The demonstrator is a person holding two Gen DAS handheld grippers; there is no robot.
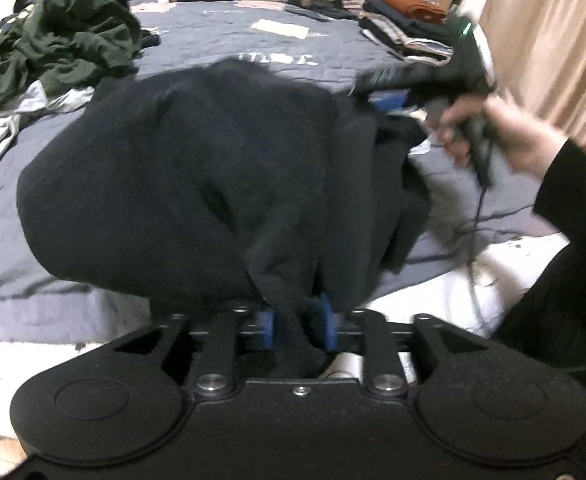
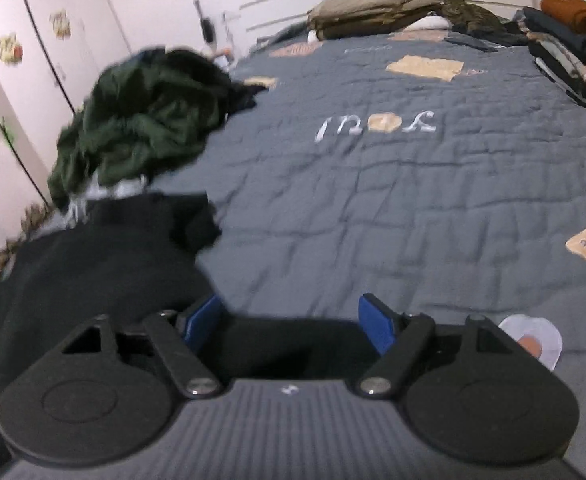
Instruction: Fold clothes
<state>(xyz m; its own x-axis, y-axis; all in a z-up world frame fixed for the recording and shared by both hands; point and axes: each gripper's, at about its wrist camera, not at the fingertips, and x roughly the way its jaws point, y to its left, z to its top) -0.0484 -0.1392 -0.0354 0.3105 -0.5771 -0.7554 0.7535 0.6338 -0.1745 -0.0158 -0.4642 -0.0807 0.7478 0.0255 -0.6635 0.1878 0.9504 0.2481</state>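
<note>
Left wrist view shows the black garment (image 1: 197, 176) bunched and lifted above the near edge of the bed, its bulk ballooning to the left and far side while a narrow gathered end runs down toward the camera; the long axis runs roughly from that near end up and away over the quilt. The left gripper (image 1: 299, 322) is clenched on that gathered end, blue pads pressing the cloth from both sides. A further dark fold of the garment trails to the right toward the person's right hand (image 1: 505, 136), which grips the handle of the other tool; motion blur hides whether that fold touches the tool.

Right wrist view has the right gripper (image 2: 293, 320) with its blue fingers spread wide and nothing between them, hovering over the grey-blue quilt (image 2: 373, 200). The black garment fills the near left of this view, just beside the left finger.

On the far left of the bed lies a crumpled dark green garment (image 1: 61, 44) over some pale cloth. At the far right sits a stack of folded clothes (image 2: 573, 52) topped with an orange-brown piece. Near the headboard a tabby cat (image 2: 469, 12) rests beside folded khaki fabric (image 2: 373, 12)
</note>
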